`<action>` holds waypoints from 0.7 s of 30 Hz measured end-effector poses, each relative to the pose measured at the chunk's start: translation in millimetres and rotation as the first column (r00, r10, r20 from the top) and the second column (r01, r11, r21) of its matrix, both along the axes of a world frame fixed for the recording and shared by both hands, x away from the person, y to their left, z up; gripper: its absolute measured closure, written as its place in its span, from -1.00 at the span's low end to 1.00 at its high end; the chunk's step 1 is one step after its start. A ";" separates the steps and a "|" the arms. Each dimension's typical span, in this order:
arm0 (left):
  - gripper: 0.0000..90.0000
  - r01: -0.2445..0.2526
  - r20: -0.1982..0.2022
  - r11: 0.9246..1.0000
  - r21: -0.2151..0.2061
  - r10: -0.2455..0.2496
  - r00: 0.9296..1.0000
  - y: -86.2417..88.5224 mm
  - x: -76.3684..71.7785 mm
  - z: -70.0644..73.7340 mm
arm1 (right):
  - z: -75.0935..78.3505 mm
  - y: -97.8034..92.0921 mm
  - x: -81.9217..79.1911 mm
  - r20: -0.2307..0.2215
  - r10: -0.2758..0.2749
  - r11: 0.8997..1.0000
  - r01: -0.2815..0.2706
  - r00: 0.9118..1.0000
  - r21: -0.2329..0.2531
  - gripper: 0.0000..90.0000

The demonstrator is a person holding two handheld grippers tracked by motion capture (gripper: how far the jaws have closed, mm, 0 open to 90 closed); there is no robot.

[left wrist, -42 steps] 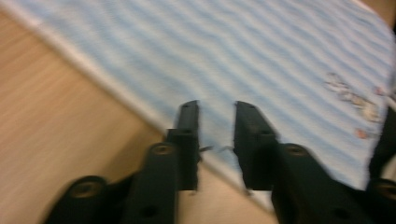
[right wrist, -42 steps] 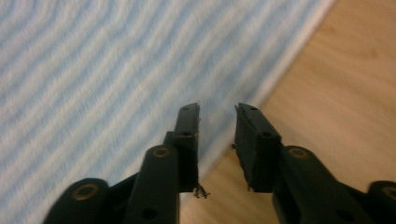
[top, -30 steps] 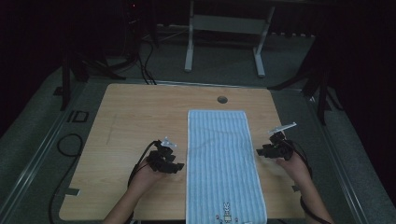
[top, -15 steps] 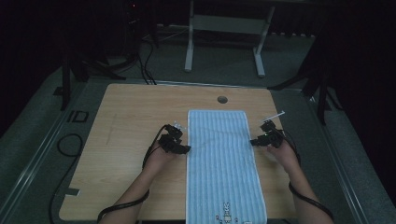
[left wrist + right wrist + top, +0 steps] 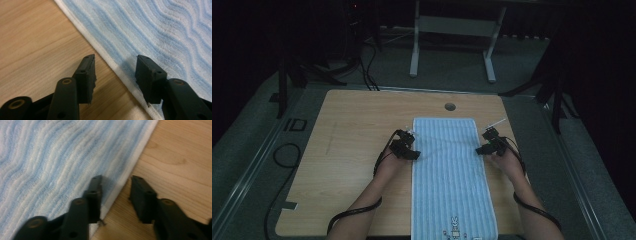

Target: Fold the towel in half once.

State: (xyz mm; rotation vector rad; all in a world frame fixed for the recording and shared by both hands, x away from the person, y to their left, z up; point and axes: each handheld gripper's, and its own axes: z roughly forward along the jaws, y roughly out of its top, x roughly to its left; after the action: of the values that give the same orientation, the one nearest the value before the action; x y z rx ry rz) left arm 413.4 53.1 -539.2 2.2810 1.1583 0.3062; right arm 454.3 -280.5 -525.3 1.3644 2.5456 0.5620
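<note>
The high camera is looking forward and down over the whole tabletop (image 5: pixel 362 150) from well above, while each gripper camera is peering from very close along its own tongs at an opposite long edge of the same striped towel (image 5: pixel 447 165).

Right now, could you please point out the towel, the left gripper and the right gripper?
towel (image 5: pixel 449 175): high view, mid-cloth.
left gripper (image 5: pixel 116 71): left gripper view, between open jaws.
right gripper (image 5: pixel 116 192): right gripper view, between open jaws.

Dim lab: wooden table (image 5: pixel 362 150), floor cables (image 5: pixel 362 70).
</note>
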 end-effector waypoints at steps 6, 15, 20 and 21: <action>0.92 0.026 -0.020 0.999 -0.027 -0.026 0.999 -3.5 2.9 0.1 | 0.6 11.8 -0.4 0.007 0.043 0.999 -0.043 0.999 -0.032 0.92; 0.97 -0.022 -0.030 0.998 -0.062 0.020 0.999 6.0 19.4 12.8 | 12.6 13.5 8.1 0.007 0.051 0.999 -0.051 0.999 -0.011 0.96; 0.97 -0.025 0.016 0.996 -0.081 0.026 1.000 14.4 22.2 40.3 | 41.2 14.1 10.4 0.063 0.063 0.998 -0.064 0.996 0.015 0.96; 0.97 -0.032 0.030 0.996 -0.086 0.035 0.999 16.5 21.0 46.2 | 49.6 13.8 9.7 0.086 0.060 0.998 -0.062 0.994 0.022 0.96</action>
State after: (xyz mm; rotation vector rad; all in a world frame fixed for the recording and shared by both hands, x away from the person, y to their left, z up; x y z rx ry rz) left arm 434.3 69.7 -493.0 2.1767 1.1717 0.2986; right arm 464.0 -266.8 -475.7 1.2458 2.5275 0.6507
